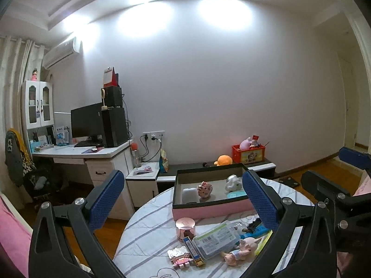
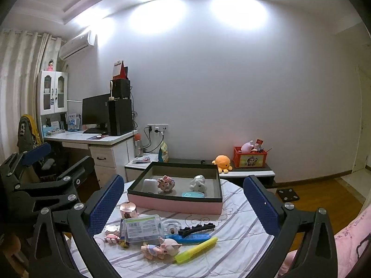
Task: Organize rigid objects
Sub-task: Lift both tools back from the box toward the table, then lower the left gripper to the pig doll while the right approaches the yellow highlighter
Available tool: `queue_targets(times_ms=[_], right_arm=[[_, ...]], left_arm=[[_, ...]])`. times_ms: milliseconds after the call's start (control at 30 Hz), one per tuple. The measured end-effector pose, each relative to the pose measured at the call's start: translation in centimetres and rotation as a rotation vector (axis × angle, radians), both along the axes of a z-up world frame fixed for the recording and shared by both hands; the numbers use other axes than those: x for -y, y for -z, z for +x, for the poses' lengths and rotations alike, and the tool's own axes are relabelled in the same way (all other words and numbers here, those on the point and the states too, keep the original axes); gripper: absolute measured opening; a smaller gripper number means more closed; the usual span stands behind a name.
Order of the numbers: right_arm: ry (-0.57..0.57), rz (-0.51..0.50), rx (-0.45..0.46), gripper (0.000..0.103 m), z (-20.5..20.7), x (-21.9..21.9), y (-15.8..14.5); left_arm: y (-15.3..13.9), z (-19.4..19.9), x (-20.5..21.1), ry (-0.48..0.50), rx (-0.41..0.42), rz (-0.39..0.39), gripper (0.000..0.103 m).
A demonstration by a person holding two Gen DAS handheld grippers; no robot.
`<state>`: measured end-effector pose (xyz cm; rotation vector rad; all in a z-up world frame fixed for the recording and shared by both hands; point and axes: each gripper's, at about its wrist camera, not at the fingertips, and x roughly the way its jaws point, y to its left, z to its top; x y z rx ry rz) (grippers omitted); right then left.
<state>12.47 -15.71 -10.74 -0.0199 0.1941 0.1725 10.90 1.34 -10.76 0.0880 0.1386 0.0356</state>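
Note:
A pink box with a dark rim (image 1: pixel 209 208) (image 2: pixel 176 205) stands on the round table (image 1: pixel 148 236) (image 2: pixel 234 243); inside lie a white case (image 2: pixel 149 185), a pink figurine (image 2: pixel 165 183), a white elephant figure (image 2: pixel 197 183) and a teal disc (image 2: pixel 192 194). In front of the box lie a copper jar (image 2: pixel 128 209), a clear plastic case (image 2: pixel 142 228), a pig doll (image 2: pixel 162 249), a yellow highlighter (image 2: pixel 196 250), a black hair clip (image 2: pixel 196 229) and a pink block toy (image 1: pixel 179 257). My left gripper (image 1: pixel 183 201) and right gripper (image 2: pixel 183 203) both hover open above the table, holding nothing.
A desk with monitor and speakers (image 1: pixel 92 125) stands at the left wall. A low cabinet behind the table carries an orange plush (image 2: pixel 222 162) and a red toy crate (image 2: pixel 250 158). Pink bedding (image 2: pixel 347 243) lies at the right, wooden floor beyond.

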Motion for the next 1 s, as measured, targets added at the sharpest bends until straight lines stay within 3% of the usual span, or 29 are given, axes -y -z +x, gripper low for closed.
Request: queue_targets(times_ms=[467,567,1000], right_arm=[[0.014,-0.017,-0.037,0.103,-0.5,0.3,1.4],[0.005,-0.009,-0.077,0.103,0.1,0.7,2.3],[0.048,-0.032,-0.321,0.103,4.1,2.3,9.9]], left_arm=[[2.0,0.9,0.3,0.044,-0.070,-0.014,0.103],[3.2,2.0,-0.1,0.086,-0.143,-0.031,0.103],[11.8,5.8,-3.3,0.053,-0.434,-0.093,0.103]])
